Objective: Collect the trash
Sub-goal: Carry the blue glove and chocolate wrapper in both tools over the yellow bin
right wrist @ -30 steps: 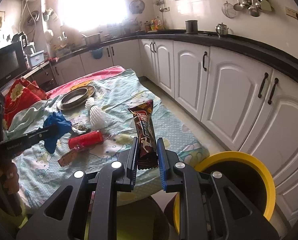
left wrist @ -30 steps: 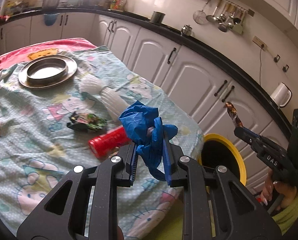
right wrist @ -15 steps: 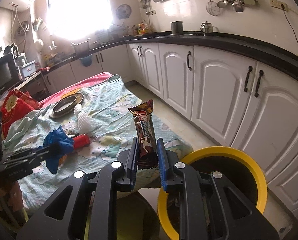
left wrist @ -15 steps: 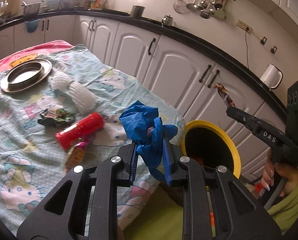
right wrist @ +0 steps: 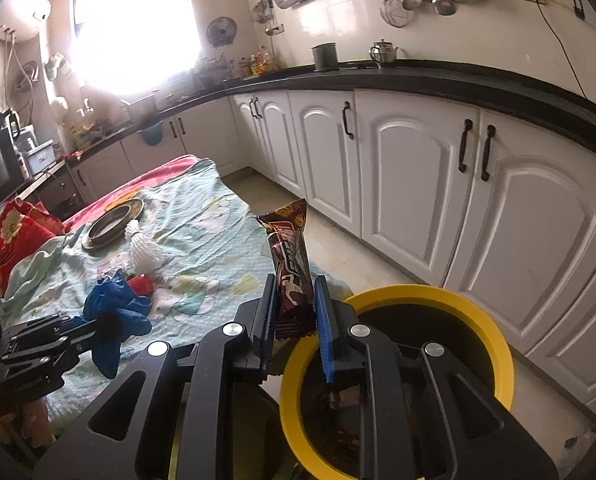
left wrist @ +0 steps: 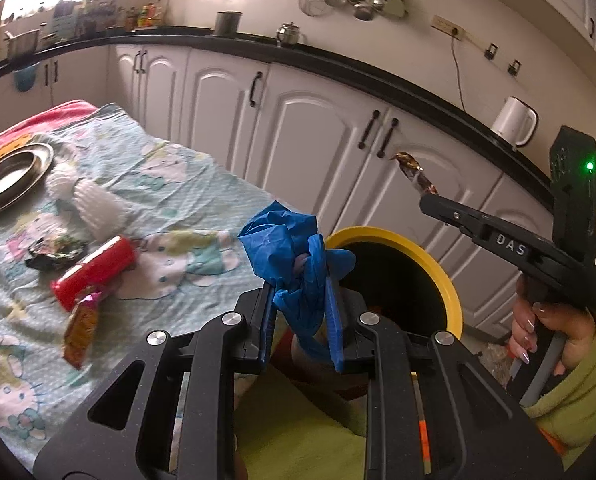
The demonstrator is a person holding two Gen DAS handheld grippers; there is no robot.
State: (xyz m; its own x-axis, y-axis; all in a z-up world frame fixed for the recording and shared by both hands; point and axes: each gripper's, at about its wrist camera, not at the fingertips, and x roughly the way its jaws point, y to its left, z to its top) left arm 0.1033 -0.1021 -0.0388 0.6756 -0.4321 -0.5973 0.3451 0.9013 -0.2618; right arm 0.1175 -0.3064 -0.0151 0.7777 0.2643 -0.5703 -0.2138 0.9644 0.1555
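In the left wrist view, my left gripper (left wrist: 300, 312) sits at lower centre, pinching a crumpled blue glove (left wrist: 293, 256) between its pads. Just behind it, right of centre, is the yellow-rimmed bin (left wrist: 438, 268), with what looks like some rubbish already in the dark inside. At the right edge I see my right gripper (left wrist: 426, 196) carrying a brown wrapper (left wrist: 414, 172) above the bin. On the cloth-covered table (left wrist: 185, 192) at left lie a red tube (left wrist: 93, 272), a dark crumpled wrapper (left wrist: 55, 254), a pink-and-orange sweet wrapper (left wrist: 83, 324) and a white ribbed piece (left wrist: 93, 204); these I judge still to be collected. The steel plate (left wrist: 9, 176) at far left is probably no trash.

In the right wrist view, my right gripper (right wrist: 293, 312) is clamped on the brown wrapper (right wrist: 291, 268), which stands upright at centre, the bin's rim (right wrist: 398, 292) directly below and to the right. My left gripper (right wrist: 77, 332) holds the glove (right wrist: 113, 312) at lower left, not yet over the bin.

So two pieces are carried and neither is dropped.
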